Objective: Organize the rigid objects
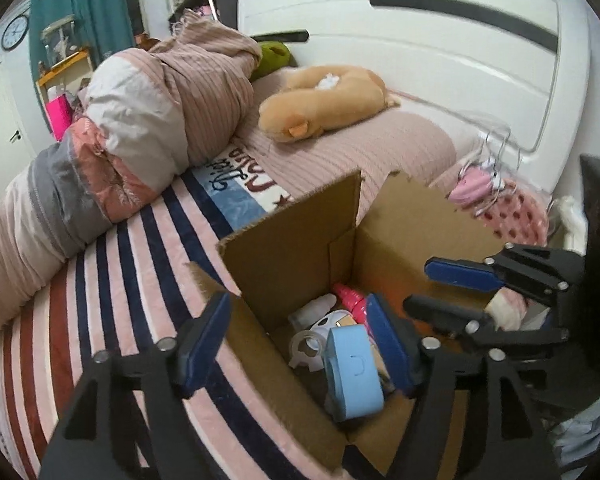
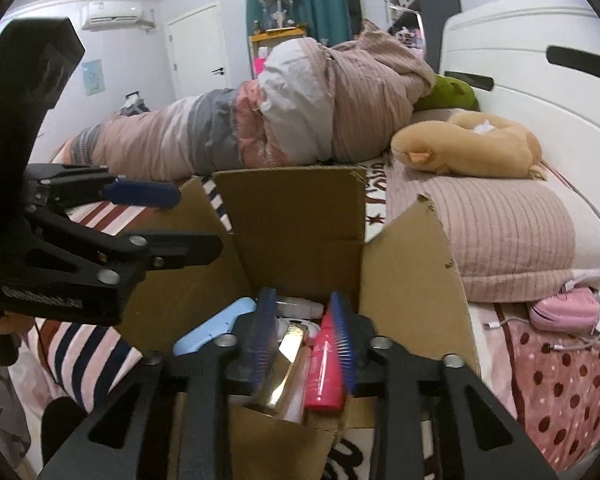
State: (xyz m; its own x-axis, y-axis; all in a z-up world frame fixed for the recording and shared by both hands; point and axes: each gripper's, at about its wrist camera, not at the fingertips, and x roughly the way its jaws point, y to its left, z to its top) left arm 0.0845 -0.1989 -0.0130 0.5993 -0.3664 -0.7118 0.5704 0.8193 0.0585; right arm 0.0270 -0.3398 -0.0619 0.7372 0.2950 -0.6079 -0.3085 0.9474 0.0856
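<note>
An open cardboard box (image 1: 292, 248) stands on the bed and also shows in the right wrist view (image 2: 296, 216). Inside lie a light blue case (image 1: 354, 372), a tape roll (image 1: 308, 350), a pink bottle (image 1: 354, 300) and a white bottle (image 1: 314, 310). My left gripper (image 1: 296, 340) is open over the box's left corner, empty. My right gripper (image 2: 306, 340) is open above the box, its pads either side of a gold bottle (image 2: 286, 364) and the pink bottle (image 2: 324, 372). The right gripper (image 1: 440, 292) also shows in the left wrist view.
The bed has a striped blanket (image 1: 112, 280), a rolled duvet (image 1: 140, 128), a tan plush toy (image 1: 320, 104) and a green plush (image 2: 448, 96). A pink pouch with cables (image 2: 564, 312) lies right of the box. A white headboard (image 1: 440, 52) stands behind.
</note>
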